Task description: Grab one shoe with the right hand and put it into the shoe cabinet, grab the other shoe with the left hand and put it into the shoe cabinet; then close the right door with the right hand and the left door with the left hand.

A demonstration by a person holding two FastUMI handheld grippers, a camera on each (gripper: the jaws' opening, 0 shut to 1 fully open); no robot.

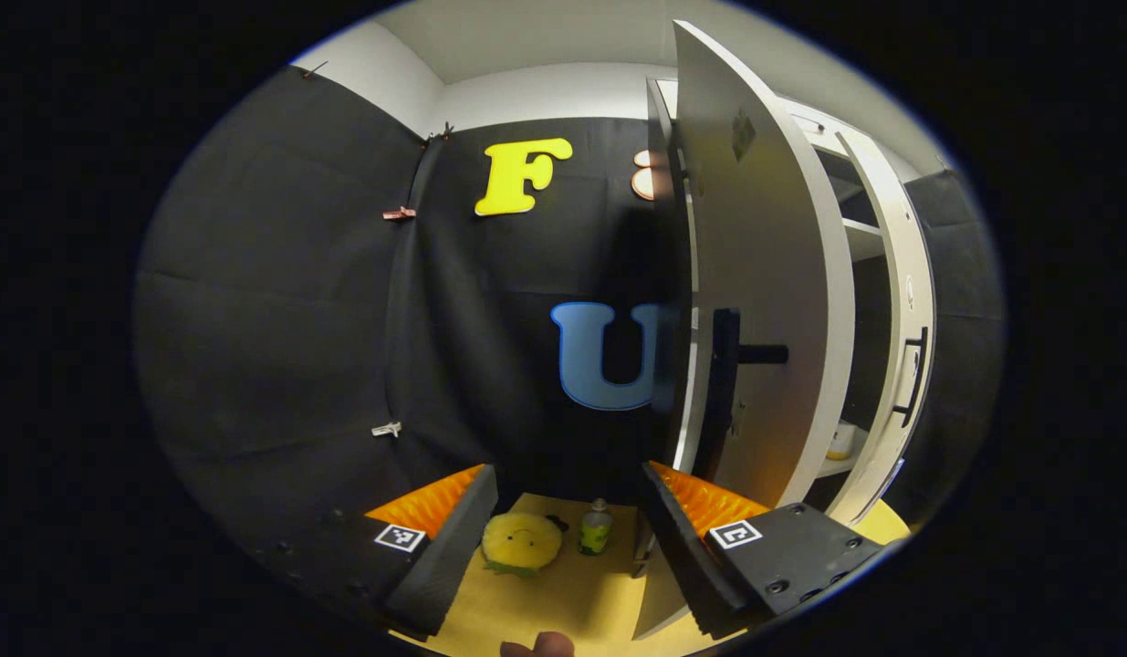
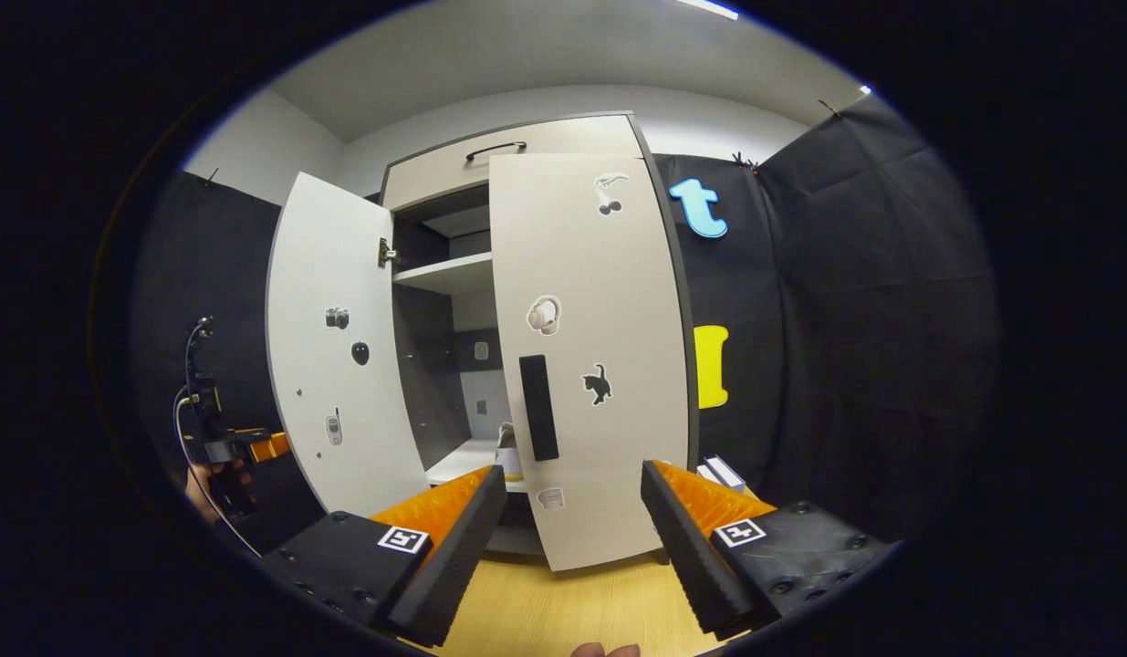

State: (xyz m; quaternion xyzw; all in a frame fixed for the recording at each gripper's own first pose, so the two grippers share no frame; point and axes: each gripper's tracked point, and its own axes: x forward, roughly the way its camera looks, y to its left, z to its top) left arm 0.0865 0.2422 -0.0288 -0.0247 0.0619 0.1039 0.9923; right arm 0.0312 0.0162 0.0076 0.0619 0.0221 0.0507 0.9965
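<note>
Shoe cabinet (image 2: pixel 453 164) stands against the booth wall, tall, white doors with dark frame, shelves inside. In the right gripper view the right door (image 2: pixel 586 356) is swung nearly shut, stickers on its face, black handle (image 2: pixel 538 407) near its left edge; the left door (image 2: pixel 339 347) stands wide open, stickers on it too. Between the doors, on a lower shelf (image 2: pixel 463 461), part of one shoe (image 2: pixel 508 447) shows, light-coloured, mostly hidden behind the right door's edge; cannot tell about the second shoe. In the left gripper view the left door (image 1: pixel 764 301) is seen from its edge side, close in front, right door (image 1: pixel 901 328) beyond it with a black handle (image 1: pixel 914 374). Wooden floor (image 2: pixel 563 611) below. Right gripper (image 2: pixel 572 538) released, fingers spread, nothing between them, pointed at the right door's lower part. Left gripper (image 1: pixel 568 538) also released, fingers apart, empty; it also shows far left in the right gripper view, beside the open left door. On the floor past the left gripper: yellow plush toy (image 1: pixel 522 543), small green bottle (image 1: pixel 597 527) just beside it.
</note>
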